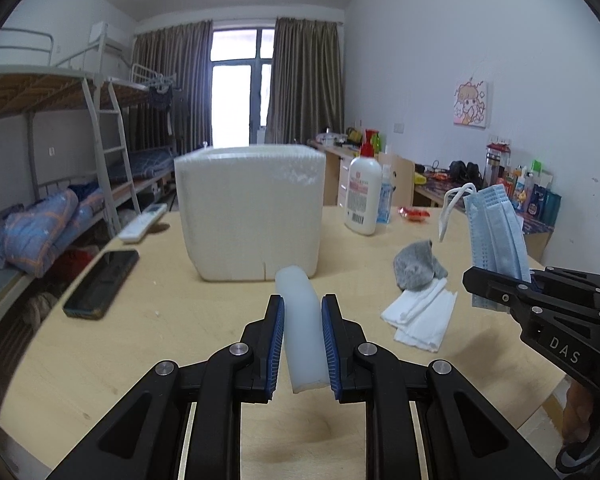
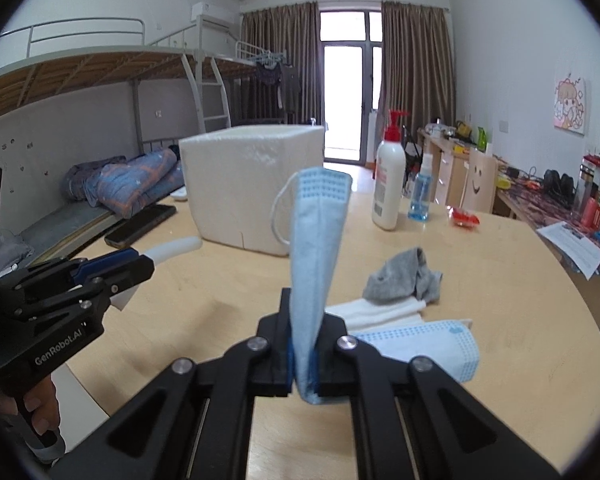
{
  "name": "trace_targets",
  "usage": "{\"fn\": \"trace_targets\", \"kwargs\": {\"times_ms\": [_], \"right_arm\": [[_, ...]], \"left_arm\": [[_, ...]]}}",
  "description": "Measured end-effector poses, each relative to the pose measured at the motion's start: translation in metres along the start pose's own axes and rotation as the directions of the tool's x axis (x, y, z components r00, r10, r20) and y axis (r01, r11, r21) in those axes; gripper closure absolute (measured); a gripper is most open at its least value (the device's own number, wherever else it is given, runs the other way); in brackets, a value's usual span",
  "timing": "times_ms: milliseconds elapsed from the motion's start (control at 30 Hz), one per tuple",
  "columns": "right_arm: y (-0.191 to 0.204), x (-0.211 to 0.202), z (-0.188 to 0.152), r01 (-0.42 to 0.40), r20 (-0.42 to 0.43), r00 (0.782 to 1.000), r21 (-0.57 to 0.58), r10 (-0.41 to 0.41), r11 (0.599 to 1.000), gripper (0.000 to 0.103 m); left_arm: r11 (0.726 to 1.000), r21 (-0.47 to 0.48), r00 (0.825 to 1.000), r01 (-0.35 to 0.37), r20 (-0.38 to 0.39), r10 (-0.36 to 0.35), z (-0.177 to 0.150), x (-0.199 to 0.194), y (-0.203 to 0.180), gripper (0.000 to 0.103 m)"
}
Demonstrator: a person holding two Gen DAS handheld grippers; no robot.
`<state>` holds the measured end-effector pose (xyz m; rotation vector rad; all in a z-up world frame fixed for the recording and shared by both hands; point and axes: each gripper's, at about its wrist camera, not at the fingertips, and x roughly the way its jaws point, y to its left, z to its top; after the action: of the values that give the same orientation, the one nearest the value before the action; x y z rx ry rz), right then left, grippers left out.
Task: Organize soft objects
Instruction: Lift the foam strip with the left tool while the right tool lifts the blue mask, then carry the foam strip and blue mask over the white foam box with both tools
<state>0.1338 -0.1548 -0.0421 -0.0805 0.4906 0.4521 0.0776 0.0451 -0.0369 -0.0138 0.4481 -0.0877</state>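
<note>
Now the left gripper (image 1: 302, 340) squeezes a white foam strip (image 1: 302, 320) and the right gripper (image 2: 304, 356) pinches a blue face mask (image 2: 316, 248), both lifted, probably for the foam box (image 1: 252, 212).

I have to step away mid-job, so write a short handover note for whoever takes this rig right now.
Left gripper: shut on the white foam piece, held above the table.
Right gripper: shut on a folded blue face mask, also lifted.
White foam box: stands at the middle of the table, ahead of both grippers; its inside is not visible.
On the table to the right: grey sock lying on the white folded cloth, second blue mask beside them.
Done: two items picked up.
Left: probably drop both into the box, then collect sock, cloth and second mask.
</note>
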Motion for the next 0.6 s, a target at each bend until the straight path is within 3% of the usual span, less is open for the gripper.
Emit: {"fn": "trace_targets", "kwargs": {"times_ms": [600], "right_arm": [[0.034,-0.006,0.032,-0.095,0.095,0.991,-0.044,0.098,0.995,0.094]], "left_arm": [[0.994,0.019,0.986,-0.107,0.132,0.104,0.026,-0.047,0.027,0.082]]}}
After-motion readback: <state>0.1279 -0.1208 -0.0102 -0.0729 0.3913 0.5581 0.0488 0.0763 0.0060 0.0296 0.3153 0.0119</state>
